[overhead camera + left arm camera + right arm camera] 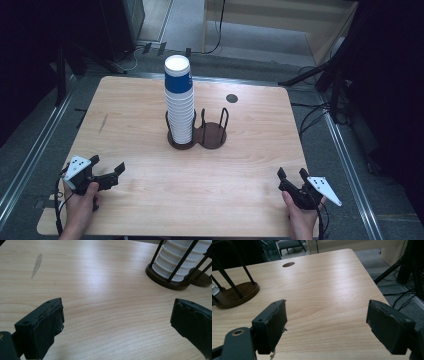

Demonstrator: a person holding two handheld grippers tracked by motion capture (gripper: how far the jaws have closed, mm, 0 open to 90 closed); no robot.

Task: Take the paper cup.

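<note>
1. The left gripper (107, 167) rests at the near left corner of the table (250, 200), held in a hand (80, 207). Its jaws stand wide apart with nothing between them, aimed across the bare wood toward the middle of the table.
2. In the left gripper view, a grey smudge (37, 264) marks the wood at the far left. It lies well away from the jaws.
3. The stack of cups (179, 100) stands upright a little behind the table's middle, its long axis straight up. The cups are nested upside down, so the closed base of the top cup faces the ceiling. That top cup has a blue band; those below are white and ribbed.
4. The stack sits in the left ring of a dark two-ring holder (212, 136), with thin black rods rising around it. The right ring holds no cup.
5. A small dark hole (231, 98) lies in the table behind the holder, to its right.
6. The right gripper (291, 175) sits at the near right edge, its jaws parted and holding nothing.
7. Bare wood lies between each gripper and the holder.
</note>
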